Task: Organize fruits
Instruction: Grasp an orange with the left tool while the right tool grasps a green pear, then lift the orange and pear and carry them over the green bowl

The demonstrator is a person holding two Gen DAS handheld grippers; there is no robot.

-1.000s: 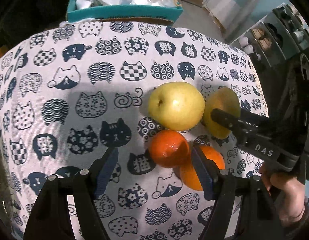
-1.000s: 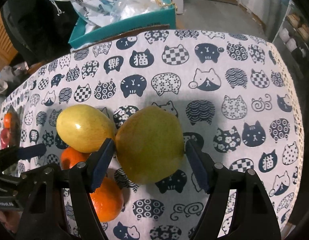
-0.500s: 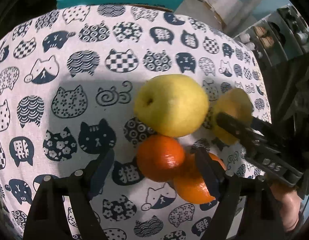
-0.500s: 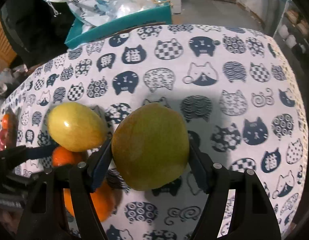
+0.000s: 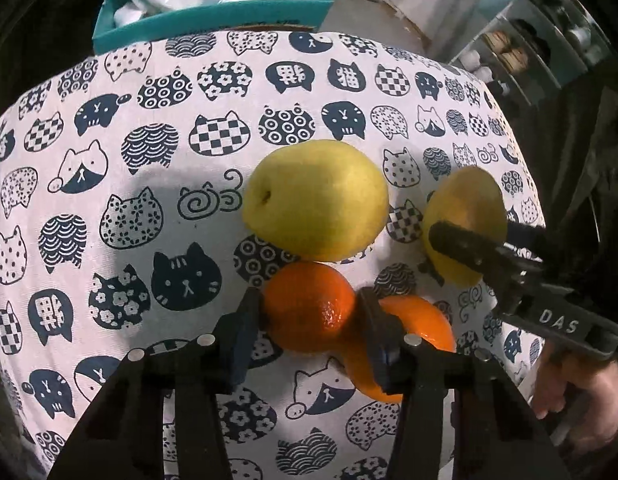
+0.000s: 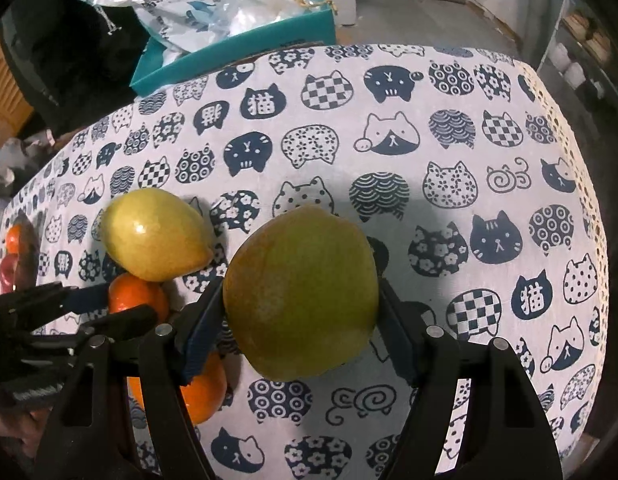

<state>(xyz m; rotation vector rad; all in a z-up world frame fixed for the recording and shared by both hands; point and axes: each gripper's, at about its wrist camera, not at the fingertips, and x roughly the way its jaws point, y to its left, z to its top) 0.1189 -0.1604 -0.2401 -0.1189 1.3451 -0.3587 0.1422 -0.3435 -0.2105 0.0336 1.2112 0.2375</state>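
My left gripper (image 5: 309,312) is shut on an orange (image 5: 309,307) that rests on the cat-print tablecloth (image 5: 149,160). A second orange (image 5: 421,328) lies just right of it, partly behind my right finger. A yellow pear (image 5: 315,200) sits just beyond them. My right gripper (image 6: 301,312) is shut on a greenish-yellow pear (image 6: 301,292) and holds it slightly above the cloth; it shows at the right of the left wrist view (image 5: 463,216). The yellow pear (image 6: 155,234) and both oranges (image 6: 137,294) lie to its left.
A teal box (image 5: 213,20) with plastic bags stands beyond the table's far edge. Shelves (image 5: 529,48) stand at the far right. A dish with red and orange fruit (image 6: 13,256) sits at the far left edge of the right wrist view.
My left gripper moved forward and closed on the nearer orange. My right gripper closed on the greenish pear and raised it slightly, away from the yellow pear.
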